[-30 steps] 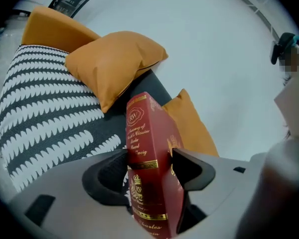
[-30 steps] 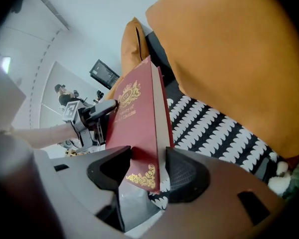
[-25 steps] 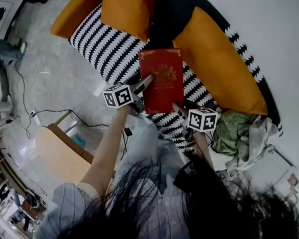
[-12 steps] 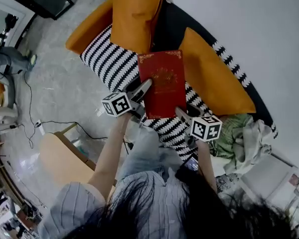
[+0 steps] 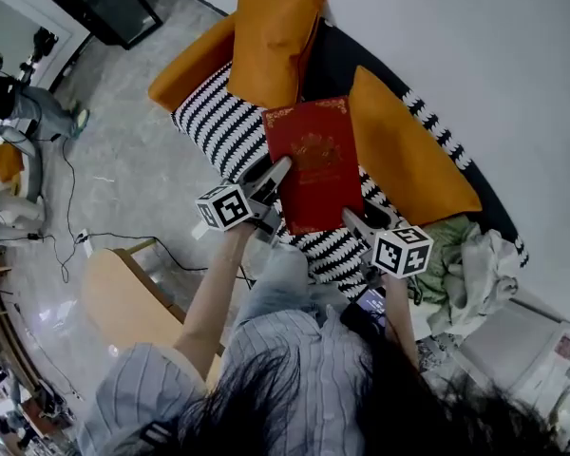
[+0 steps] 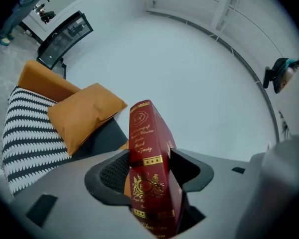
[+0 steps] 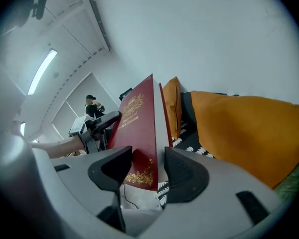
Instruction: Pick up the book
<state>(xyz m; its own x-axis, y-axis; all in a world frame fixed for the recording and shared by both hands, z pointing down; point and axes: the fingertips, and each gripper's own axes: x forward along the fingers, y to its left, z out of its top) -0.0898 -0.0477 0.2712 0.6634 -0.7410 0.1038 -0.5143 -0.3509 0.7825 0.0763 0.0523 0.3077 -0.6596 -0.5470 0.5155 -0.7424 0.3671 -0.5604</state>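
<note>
In the head view, my left tool (image 5: 281, 166) and right tool (image 5: 348, 216) clamp the red book (image 5: 313, 160) by opposite edges above the striped sofa (image 5: 218, 122). Only the left gripper view shows its gilt spine (image 6: 145, 156), with the jaws closing on it.

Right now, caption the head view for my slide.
The left hand-held gripper, jaws closing, and the right hand-held gripper hold a red book over a striped sofa.

Place: home-like living room
Seating: striped black-and-white sofa (image 5: 223, 122), orange cushions (image 5: 271, 41)
Floor: grey stone (image 5: 123, 169), loose cables (image 5: 133, 236)
Nearby: wooden table (image 5: 123, 302), heaped clothes (image 5: 465, 255), black cabinet (image 5: 104, 3)
</note>
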